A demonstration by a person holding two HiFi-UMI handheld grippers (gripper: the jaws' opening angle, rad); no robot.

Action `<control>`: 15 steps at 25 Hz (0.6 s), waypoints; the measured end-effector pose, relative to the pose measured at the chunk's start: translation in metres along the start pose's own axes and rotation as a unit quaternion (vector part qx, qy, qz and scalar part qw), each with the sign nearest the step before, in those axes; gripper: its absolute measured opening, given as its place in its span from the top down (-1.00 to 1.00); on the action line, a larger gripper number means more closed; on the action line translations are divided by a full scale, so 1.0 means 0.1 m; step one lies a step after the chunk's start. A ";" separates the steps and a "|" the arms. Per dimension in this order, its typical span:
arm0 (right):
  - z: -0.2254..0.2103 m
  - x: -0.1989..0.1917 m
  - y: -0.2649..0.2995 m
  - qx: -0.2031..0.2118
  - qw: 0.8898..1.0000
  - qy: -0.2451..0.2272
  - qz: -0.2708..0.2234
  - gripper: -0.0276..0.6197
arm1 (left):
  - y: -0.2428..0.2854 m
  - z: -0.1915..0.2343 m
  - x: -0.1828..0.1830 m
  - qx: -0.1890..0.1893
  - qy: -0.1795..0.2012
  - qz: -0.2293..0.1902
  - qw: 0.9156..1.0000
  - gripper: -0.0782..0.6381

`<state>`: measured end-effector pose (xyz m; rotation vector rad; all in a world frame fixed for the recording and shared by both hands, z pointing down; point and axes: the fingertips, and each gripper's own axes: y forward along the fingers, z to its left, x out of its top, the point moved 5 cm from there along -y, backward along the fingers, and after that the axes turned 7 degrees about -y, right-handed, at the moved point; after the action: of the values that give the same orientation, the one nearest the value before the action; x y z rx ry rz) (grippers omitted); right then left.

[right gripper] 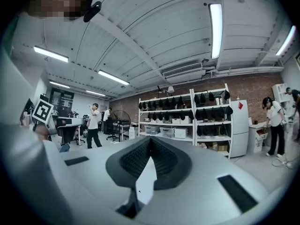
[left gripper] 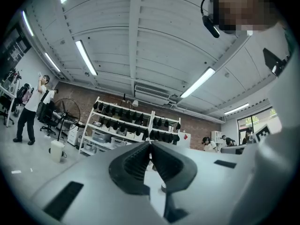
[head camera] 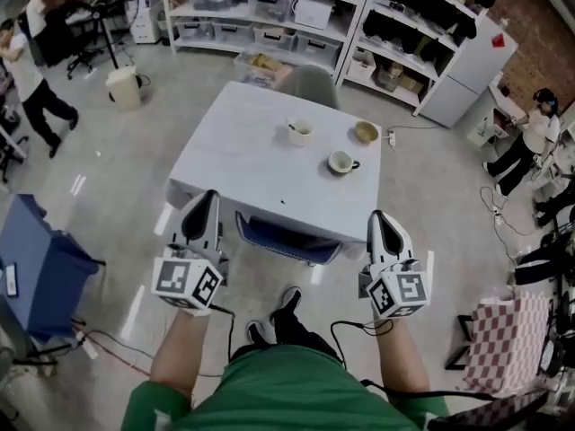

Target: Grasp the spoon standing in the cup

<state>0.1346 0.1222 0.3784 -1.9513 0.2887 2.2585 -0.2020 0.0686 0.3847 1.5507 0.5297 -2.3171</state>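
Left gripper (head camera: pixel 205 206) and right gripper (head camera: pixel 384 223), both clenched on nothing, hover short of a white table (head camera: pixel 234 151). Beyond a mug (head camera: pixel 340 162) stands the cup (head camera: pixel 300 132), apparently holding the spoon (head camera: pixel 293 125), beside a bowl (head camera: pixel 366 132). Shelving (head camera: pixel 260 12) lines the far wall.

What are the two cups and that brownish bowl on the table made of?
The cup with the spoon and the handled cup look like glazed ceramic: both are pale, smooth and slightly shiny. The bowl is tan, maybe ceramic or wood; it is too small to tell.
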 end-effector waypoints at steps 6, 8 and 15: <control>-0.16 -0.21 0.71 0.021 0.999 0.024 -0.010 0.85 | 0.48 0.23 -0.09 0.012 0.018 0.011 1.000 0.70; -0.24 -0.20 0.96 0.031 0.999 0.034 -0.015 0.85 | 0.69 0.27 -0.02 0.017 0.029 0.011 0.999 0.70; -0.79 -0.23 1.78 0.047 0.997 0.054 -0.015 0.85 | 1.65 0.38 -0.06 0.032 0.024 0.035 0.999 0.70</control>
<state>0.1730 -0.0693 0.3993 -2.0179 0.3668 2.0863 -0.1572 -0.0947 0.3817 1.6299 0.4085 -2.2706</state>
